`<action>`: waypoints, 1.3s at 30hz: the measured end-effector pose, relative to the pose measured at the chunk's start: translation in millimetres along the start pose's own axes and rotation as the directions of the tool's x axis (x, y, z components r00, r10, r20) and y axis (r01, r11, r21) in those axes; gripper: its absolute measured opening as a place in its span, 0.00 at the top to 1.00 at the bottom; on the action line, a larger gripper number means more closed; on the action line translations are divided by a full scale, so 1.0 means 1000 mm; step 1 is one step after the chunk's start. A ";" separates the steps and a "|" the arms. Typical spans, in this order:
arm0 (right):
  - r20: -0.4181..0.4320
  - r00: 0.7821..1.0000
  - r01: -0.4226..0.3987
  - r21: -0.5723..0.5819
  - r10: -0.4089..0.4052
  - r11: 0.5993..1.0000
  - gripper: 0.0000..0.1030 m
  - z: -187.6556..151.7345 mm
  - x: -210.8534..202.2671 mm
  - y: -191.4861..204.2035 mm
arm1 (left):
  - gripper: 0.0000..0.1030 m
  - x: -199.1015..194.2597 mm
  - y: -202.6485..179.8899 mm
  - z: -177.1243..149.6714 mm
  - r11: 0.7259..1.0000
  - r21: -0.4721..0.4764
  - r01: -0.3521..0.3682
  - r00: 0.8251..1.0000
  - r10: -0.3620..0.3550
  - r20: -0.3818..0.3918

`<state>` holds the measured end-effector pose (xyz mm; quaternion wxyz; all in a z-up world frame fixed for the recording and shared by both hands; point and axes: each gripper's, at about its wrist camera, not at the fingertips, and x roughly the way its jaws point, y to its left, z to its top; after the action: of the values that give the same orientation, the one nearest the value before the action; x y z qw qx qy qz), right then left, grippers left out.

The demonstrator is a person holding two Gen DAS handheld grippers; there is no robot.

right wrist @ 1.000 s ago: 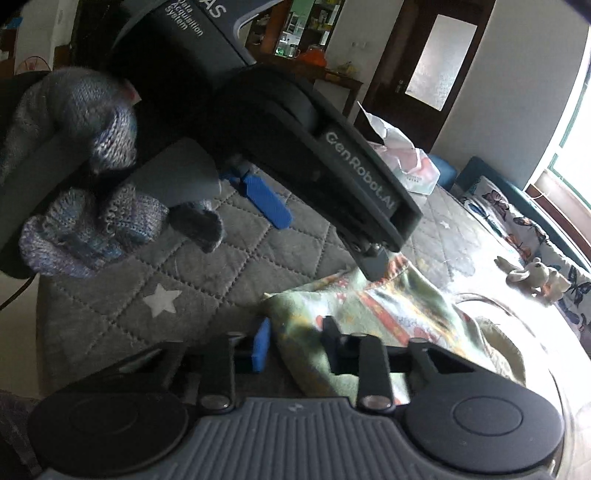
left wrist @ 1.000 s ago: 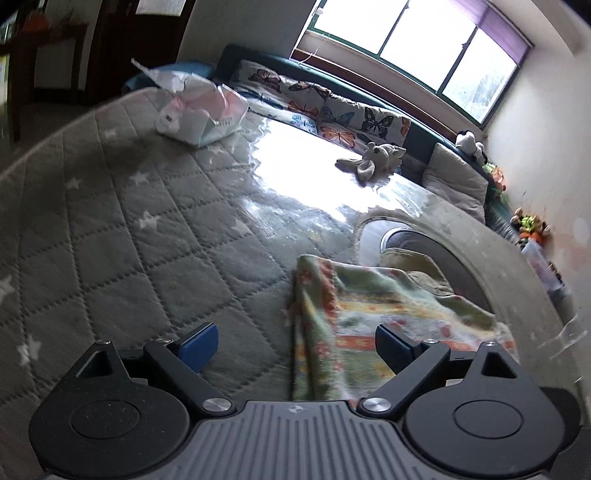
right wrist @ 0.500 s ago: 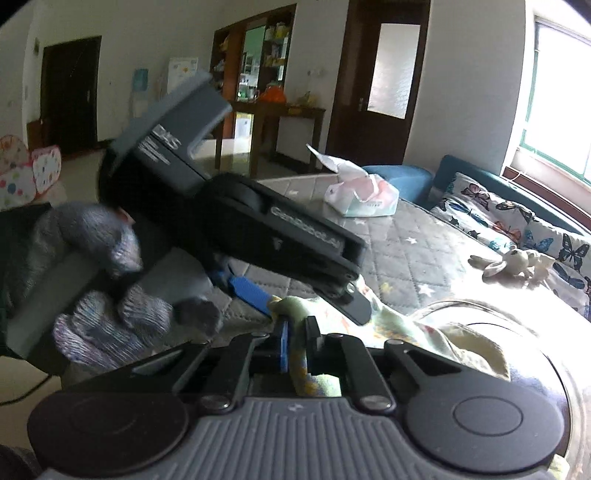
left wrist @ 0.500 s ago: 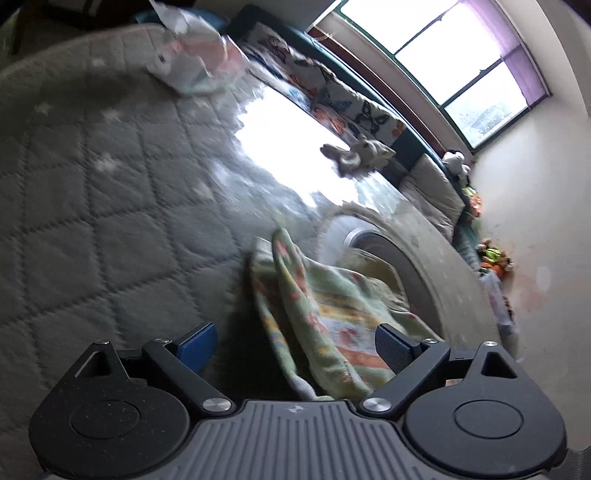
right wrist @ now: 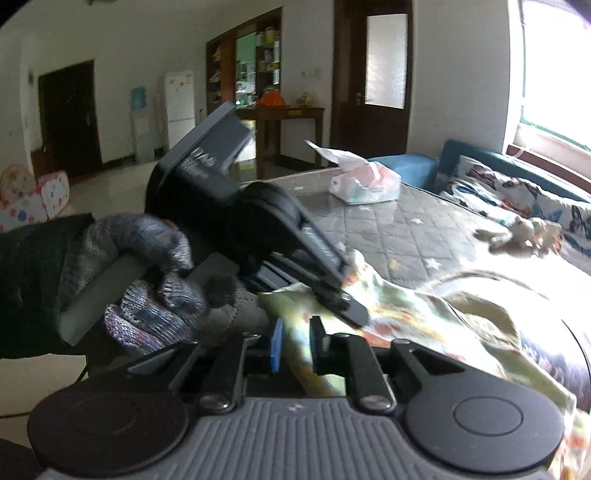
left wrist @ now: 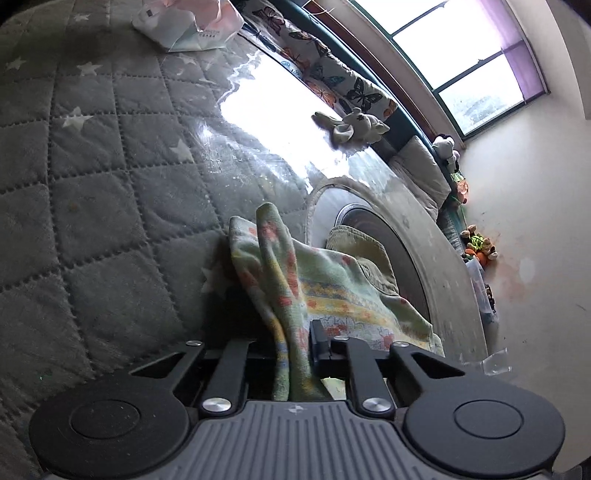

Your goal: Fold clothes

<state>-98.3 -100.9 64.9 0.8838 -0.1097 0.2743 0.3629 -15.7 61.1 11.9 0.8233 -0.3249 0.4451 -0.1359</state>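
Observation:
A pale green patterned cloth (left wrist: 314,291) with orange and yellow print lies bunched on the grey quilted table cover (left wrist: 110,184). My left gripper (left wrist: 293,343) is shut on the near edge of the cloth, which rises in a fold between its fingers. My right gripper (right wrist: 295,343) is shut on another part of the same cloth (right wrist: 406,314) and holds it lifted. The left gripper and the gloved hand (right wrist: 147,280) holding it show in the right wrist view, just left of the cloth. A second beige garment (left wrist: 362,251) lies under the cloth.
A tissue pack (left wrist: 188,26) lies at the far end of the table. A small plush toy (left wrist: 351,125) sits near the far edge by the butterfly-print sofa (left wrist: 332,74). A round glass turntable (left wrist: 388,236) lies beyond the cloth. Toys lie on the floor at right.
Both grippers have closed on the cloth edge. The cloth has been lifted off the table and bunched upward. The left gripper has tilted and moved closer to the right one.

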 end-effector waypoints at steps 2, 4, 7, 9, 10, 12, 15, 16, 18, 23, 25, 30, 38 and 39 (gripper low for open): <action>-0.001 0.999 0.039 0.035 -0.039 0.999 0.86 -0.005 -0.006 -0.012 | 0.86 0.000 -0.001 -0.001 1.000 0.008 -0.005 1.000 0.005 0.003; -0.014 0.996 0.092 0.081 -0.091 0.992 0.86 -0.012 -0.010 -0.029 | 0.86 0.001 -0.002 -0.001 1.000 0.014 -0.009 1.000 0.009 0.006; -0.046 0.980 0.198 0.144 -0.194 0.970 0.85 -0.024 -0.014 -0.058 | 0.86 0.003 -0.003 -0.001 1.000 0.019 -0.011 1.000 0.011 0.008; -0.077 0.965 0.262 0.195 -0.252 0.945 0.85 -0.034 -0.015 -0.079 | 0.86 0.004 -0.003 -0.001 1.000 0.018 -0.011 1.000 0.011 0.009; -0.093 0.955 0.295 0.221 -0.281 0.930 0.84 -0.039 -0.015 -0.090 | 0.86 0.004 -0.002 -0.001 1.000 0.018 -0.011 1.000 0.011 0.010; -0.108 0.941 0.339 0.255 -0.322 0.906 0.76 -0.047 -0.017 -0.108 | 0.86 0.004 -0.002 -0.001 1.000 0.019 -0.011 1.000 0.011 0.010; -0.126 0.927 0.375 0.299 -0.353 0.878 0.76 -0.055 -0.020 -0.128 | 0.86 0.005 -0.003 -0.001 1.000 0.018 -0.011 1.000 0.011 0.010; -0.133 0.925 0.380 0.314 -0.356 0.870 0.76 -0.058 -0.021 -0.134 | 0.86 0.005 -0.003 -0.001 1.000 0.017 -0.011 1.000 0.011 0.010; -0.153 0.915 0.404 0.319 -0.374 0.857 0.76 -0.062 -0.019 -0.143 | 0.86 0.006 -0.003 -0.001 1.000 0.017 -0.009 1.000 0.009 0.010; -0.168 0.879 0.477 0.309 -0.446 0.823 0.76 -0.069 -0.025 -0.153 | 0.86 0.006 -0.002 -0.001 1.000 0.020 -0.007 1.000 0.007 0.010; -0.173 0.845 0.535 0.270 -0.507 0.800 0.72 -0.068 -0.025 -0.153 | 0.86 0.006 -0.002 -0.001 1.000 0.020 -0.008 1.000 0.008 0.009; -0.197 0.827 0.562 0.319 -0.527 0.763 0.51 -0.076 -0.031 -0.167 | 0.86 0.006 -0.004 -0.002 0.999 0.031 -0.013 1.000 0.012 0.011; -0.202 0.829 0.557 0.374 -0.521 0.741 0.48 -0.080 -0.029 -0.170 | 0.86 0.005 -0.010 -0.004 0.997 0.069 -0.037 0.999 0.036 0.020; -0.202 0.828 0.559 0.372 -0.523 0.741 0.48 -0.080 -0.029 -0.169 | 0.86 0.005 -0.011 -0.004 0.997 0.072 -0.039 0.999 0.038 0.020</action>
<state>-28.7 -269.7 13.8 0.9408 -0.0090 0.3385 0.0188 -15.0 48.8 13.7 0.8413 -0.2872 0.4382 -0.1329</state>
